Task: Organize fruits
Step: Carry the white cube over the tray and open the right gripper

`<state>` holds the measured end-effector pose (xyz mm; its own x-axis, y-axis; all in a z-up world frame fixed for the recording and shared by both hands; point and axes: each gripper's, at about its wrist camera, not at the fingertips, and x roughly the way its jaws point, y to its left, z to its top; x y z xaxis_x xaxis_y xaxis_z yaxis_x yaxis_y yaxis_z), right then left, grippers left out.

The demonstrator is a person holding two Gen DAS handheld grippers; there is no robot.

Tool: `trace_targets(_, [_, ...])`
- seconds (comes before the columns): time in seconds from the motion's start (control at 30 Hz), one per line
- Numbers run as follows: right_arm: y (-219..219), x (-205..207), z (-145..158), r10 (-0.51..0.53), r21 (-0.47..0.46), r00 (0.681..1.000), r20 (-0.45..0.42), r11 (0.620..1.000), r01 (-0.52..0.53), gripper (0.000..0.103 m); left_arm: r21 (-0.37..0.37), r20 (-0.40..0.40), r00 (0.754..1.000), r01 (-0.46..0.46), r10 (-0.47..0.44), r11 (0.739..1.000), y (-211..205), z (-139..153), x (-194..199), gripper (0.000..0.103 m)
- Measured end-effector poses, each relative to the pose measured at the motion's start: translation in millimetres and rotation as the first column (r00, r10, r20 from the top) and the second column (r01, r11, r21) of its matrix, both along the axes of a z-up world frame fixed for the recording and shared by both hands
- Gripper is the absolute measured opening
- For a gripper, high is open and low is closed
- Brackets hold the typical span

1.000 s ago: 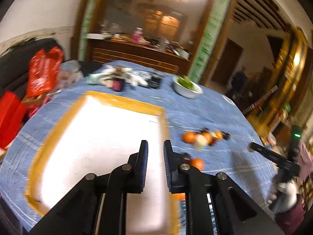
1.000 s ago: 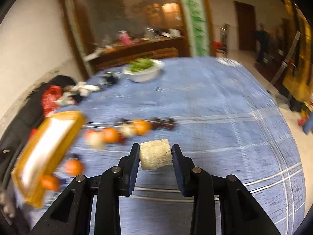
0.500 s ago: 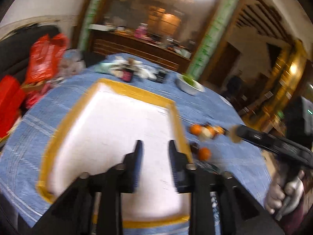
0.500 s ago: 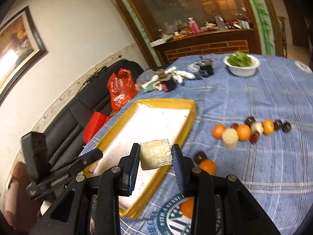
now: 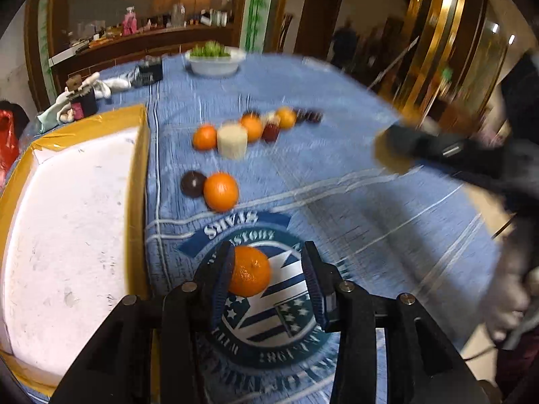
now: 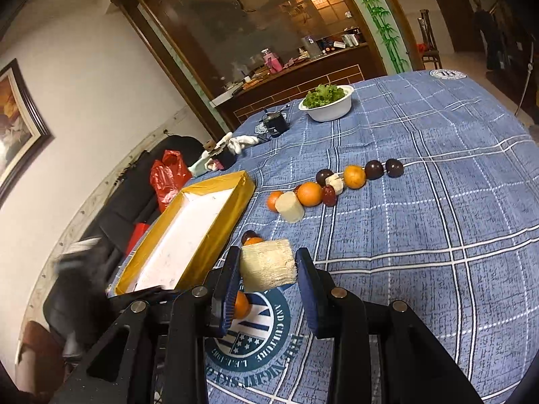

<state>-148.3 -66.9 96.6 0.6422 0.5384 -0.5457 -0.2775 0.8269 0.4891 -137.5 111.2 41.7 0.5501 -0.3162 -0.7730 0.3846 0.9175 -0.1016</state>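
- The left hand-held gripper [image 5: 267,277] is open above an orange [image 5: 249,271] lying on the blue cloth of the surface [image 5: 337,181]. Its left pad touches or nearly touches the fruit; the right pad stands clear.
- Risk: closing off-centre could nudge the round orange so it rolls away.
- The right hand-held gripper [image 6: 267,274] is clamped on a pale cylindrical fruit chunk [image 6: 268,265], held above the surface near the yellow-rimmed tray [image 6: 215,235]. A weak hold might let it drop short of the tray.
- The two grippers are close together and could collide.
- Other fruits sit in a row [image 6: 333,183] farther back.
- A second earlier, the left gripper was nearly shut over the empty tray; its jaws have just been opening, and the orange now sits between them.
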Motion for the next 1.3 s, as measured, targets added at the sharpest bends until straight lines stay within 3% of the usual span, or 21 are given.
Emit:
trace_targets(0.07, [1,-1,-1,0.013,0.006,1.000,-0.001,1.000,-0.013,0.036,0.117,0.050,0.999,-0.020,0.014,0.993,-11,-4,0,0.037])
trace_targets(0.13, [6,-3,-2,0.034,0.006,0.999,0.000,0.999,-0.034,0.036,0.148,0.103,0.994,-0.044,0.029,0.988,-13,-1,-4,0.002])
trace_targets(0.23, [24,-1,7,0.087,0.004,0.996,0.020,0.996,-0.087,0.037,0.008,0.084,0.994,-0.071,0.070,0.997,13,15,-13,0.000])
trace_targets(0.37, [70,11,33,0.205,0.014,0.975,0.085,0.978,-0.207,0.037,-0.104,0.131,0.972,-0.184,0.197,0.977,72,53,-34,0.000])
trace_targets(0.5, [133,23,46,0.350,0.020,0.931,0.103,0.935,-0.353,0.037,-0.195,0.171,0.908,-0.350,0.383,0.916,154,87,-61,0.000])
trace_targets(0.6, [184,26,45,0.446,0.008,0.891,0.087,0.894,-0.448,0.037,-0.182,0.213,0.822,-0.497,0.527,0.849,210,95,-80,0.000])
trace_targets(0.73, [244,27,33,0.547,-0.008,0.836,0.042,0.837,-0.548,0.037,-0.227,0.161,0.765,-0.586,0.624,0.778,260,88,-90,0.000])
trace_targets(0.87, [270,26,24,0.581,-0.021,0.814,0.015,0.814,-0.581,0.037,-0.264,0.116,0.734,-0.627,0.670,0.733,288,79,-87,0.000])
trace_targets(0.97, [272,25,16,0.578,-0.041,0.816,0.003,0.816,-0.577,0.037,-0.277,0.082,0.739,-0.628,0.669,0.728,293,68,-76,0.000])
trace_targets(1.1, [267,28,6,0.540,-0.031,0.841,-0.018,0.841,-0.540,0.037,-0.350,-0.009,0.776,-0.593,0.631,0.725,299,47,-62,0.000])
trace_targets(1.23, [267,29,0,0.525,-0.030,0.850,-0.043,0.850,-0.526,0.037,-0.476,-0.119,0.800,-0.566,0.588,0.673,316,21,-52,0.000])
trace_targets(1.3, [275,29,-4,0.528,-0.061,0.847,-0.059,0.845,-0.531,0.037,-0.494,-0.145,0.796,-0.572,0.587,0.654,321,13,-49,0.000])
